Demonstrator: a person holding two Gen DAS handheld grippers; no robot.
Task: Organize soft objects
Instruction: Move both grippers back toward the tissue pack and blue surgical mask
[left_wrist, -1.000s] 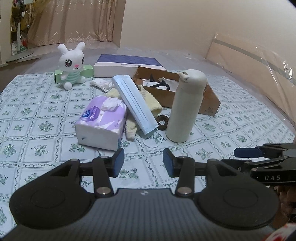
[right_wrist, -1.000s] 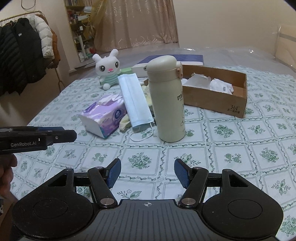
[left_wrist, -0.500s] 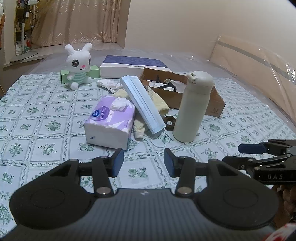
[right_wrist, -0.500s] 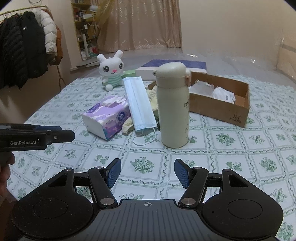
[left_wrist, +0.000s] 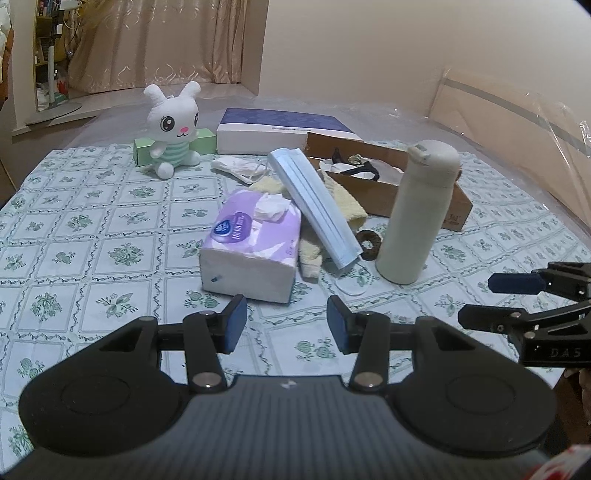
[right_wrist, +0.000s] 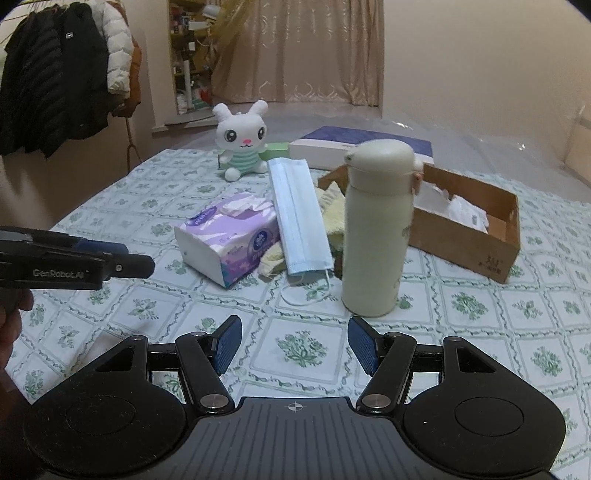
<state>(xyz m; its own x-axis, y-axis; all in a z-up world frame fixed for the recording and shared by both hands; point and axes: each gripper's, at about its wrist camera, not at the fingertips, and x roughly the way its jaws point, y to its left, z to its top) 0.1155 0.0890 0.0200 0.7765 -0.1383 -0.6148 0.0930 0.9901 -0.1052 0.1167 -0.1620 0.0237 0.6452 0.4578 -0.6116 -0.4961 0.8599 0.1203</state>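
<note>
A white plush rabbit (left_wrist: 173, 123) (right_wrist: 242, 138) sits at the far side of the patterned tablecloth. A purple tissue pack (left_wrist: 253, 243) (right_wrist: 227, 238) lies mid-table, a blue face mask (left_wrist: 314, 205) (right_wrist: 299, 218) leaning on it over a yellow cloth (left_wrist: 345, 201) (right_wrist: 330, 218). A white crumpled cloth (left_wrist: 240, 168) lies behind. My left gripper (left_wrist: 283, 325) is open and empty, short of the tissue pack. My right gripper (right_wrist: 294, 345) is open and empty, short of the cream bottle (right_wrist: 378, 229).
The cream bottle (left_wrist: 417, 212) stands upright by an open cardboard box (left_wrist: 388, 181) (right_wrist: 469, 221) holding white and dark items. A brown hair tie (left_wrist: 369, 243) lies beside the bottle. A blue-white flat box (left_wrist: 284, 129) and green box (left_wrist: 142, 153) sit behind. Coats (right_wrist: 55, 74) hang far left.
Both grippers have drawn back and lifted a little, so the objects look slightly farther. Nothing on the table has moved. Both stay open.
</note>
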